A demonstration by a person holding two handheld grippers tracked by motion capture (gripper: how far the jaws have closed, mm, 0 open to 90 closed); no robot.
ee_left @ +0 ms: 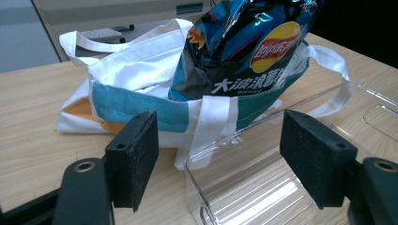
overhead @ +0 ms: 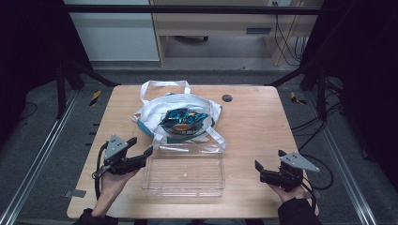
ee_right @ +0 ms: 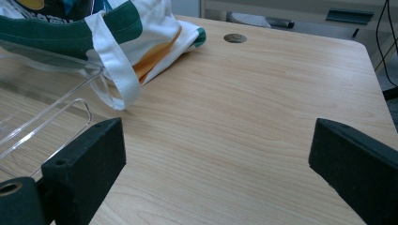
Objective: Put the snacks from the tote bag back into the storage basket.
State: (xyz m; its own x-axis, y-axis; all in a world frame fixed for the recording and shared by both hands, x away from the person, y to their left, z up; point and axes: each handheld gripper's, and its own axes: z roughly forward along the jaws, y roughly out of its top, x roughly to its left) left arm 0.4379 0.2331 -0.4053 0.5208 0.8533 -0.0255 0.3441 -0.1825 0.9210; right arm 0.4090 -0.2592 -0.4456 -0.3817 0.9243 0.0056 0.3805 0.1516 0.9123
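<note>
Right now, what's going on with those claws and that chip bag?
Both claws, left and right, open, empty. Chip bag in tote. Clear bin empty. Nothing blocking.

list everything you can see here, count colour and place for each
white cloth tote bag with teal band: 1, white, teal and orange, lying at the table's middle, far side of the tray
blue foil crisp packet: 1, blue and black with a yellow and red logo, sticking out of the bag's mouth
clear plastic rectangular tray: 1, see-through, empty, near edge of the table, just in front of the bag
light wooden table: 1, pale wood, with a dark round hole near its far edge
pale wooden desk: 1, beyond the table
left tool: 1, black, jaws open, at the tray's left end
right tool: 1, black, jaws open, over bare table right of the tray
</note>
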